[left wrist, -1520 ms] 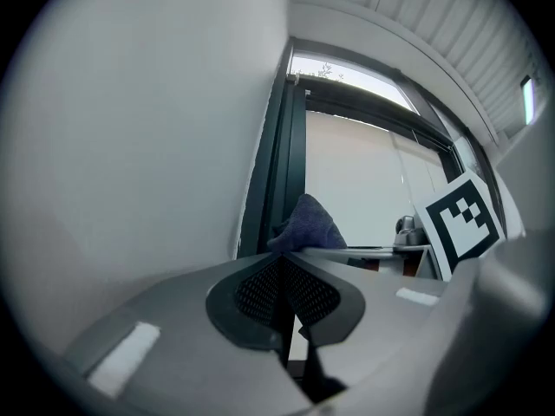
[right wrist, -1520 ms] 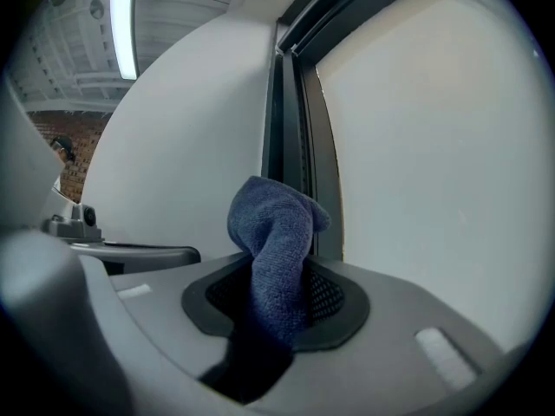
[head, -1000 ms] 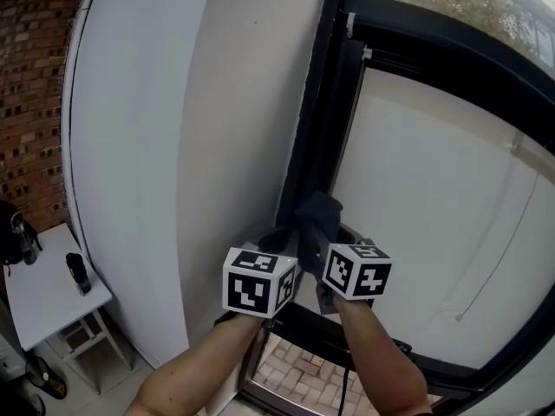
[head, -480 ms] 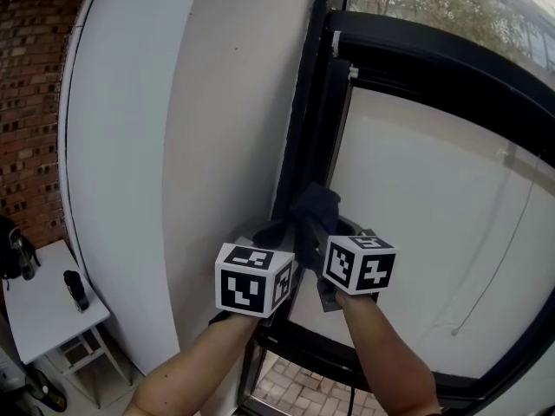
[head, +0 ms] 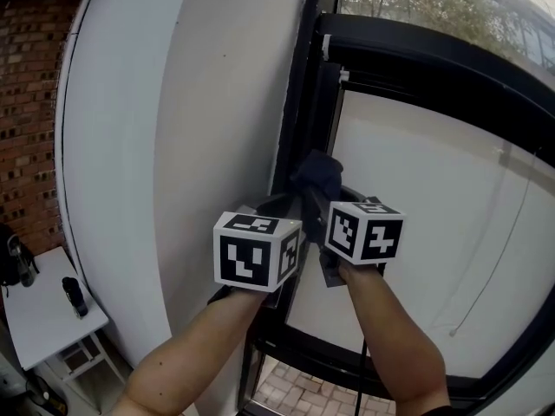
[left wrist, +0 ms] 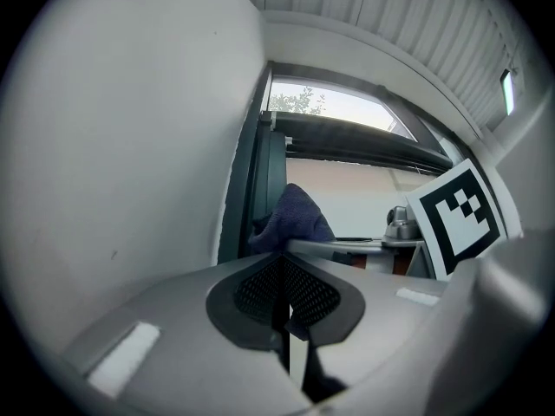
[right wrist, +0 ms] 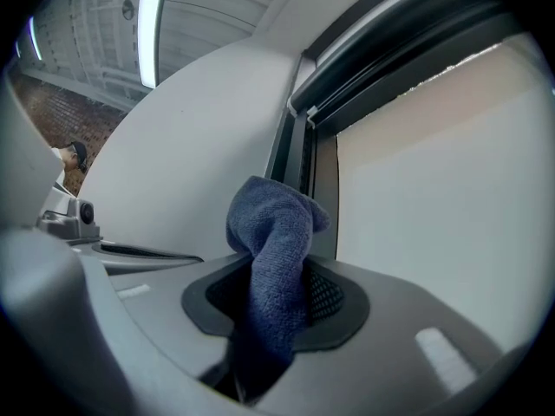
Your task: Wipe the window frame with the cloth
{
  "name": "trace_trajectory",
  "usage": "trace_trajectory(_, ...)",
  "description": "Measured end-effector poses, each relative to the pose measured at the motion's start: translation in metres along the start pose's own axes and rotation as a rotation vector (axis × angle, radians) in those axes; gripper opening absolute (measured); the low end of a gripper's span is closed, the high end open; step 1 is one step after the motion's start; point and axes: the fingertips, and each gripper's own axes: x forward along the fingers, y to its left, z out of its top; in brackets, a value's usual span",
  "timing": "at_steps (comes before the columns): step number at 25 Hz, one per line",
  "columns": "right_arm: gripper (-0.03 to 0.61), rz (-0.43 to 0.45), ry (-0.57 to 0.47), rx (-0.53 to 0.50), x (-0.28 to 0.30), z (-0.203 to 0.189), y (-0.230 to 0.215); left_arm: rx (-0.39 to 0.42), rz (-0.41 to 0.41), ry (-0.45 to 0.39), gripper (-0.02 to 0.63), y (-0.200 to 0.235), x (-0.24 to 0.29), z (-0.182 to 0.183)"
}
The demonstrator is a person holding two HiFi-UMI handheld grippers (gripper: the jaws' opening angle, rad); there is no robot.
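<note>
Right tool (right wrist: 276,306) clamped on blue cloth (right wrist: 276,224); cloth bunches up past tool tips, at upright of dark window frame (head: 302,137). Left tool (left wrist: 288,297) jaws pressed together, nothing between, just beside right tool.

We see a small white table (head: 42,317) at lower left, bearing two dark objects: one upright (head: 75,295), one at its edge (head: 12,262).

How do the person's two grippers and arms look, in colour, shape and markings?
The left claw and the right claw have smooth grey bodies with dark meshed pads. Each carries a white cube printed with black square markers: left cube, right cube. The forearms are bare; no sleeves show.
</note>
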Motion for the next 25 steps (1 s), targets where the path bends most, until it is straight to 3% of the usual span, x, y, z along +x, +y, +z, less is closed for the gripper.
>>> trace_trajectory(10, 0.126, -0.039, -0.081, -0.085, 0.000, 0.072, -0.015, 0.005, -0.004, -0.059, -0.006, 0.001, 0.018, 0.045)
trace_trajectory(25, 0.126, -0.051, -0.148, -0.127, 0.009, 0.144, -0.020, 0.046, -0.034, -0.117, -0.006, -0.003, 0.040, 0.092)
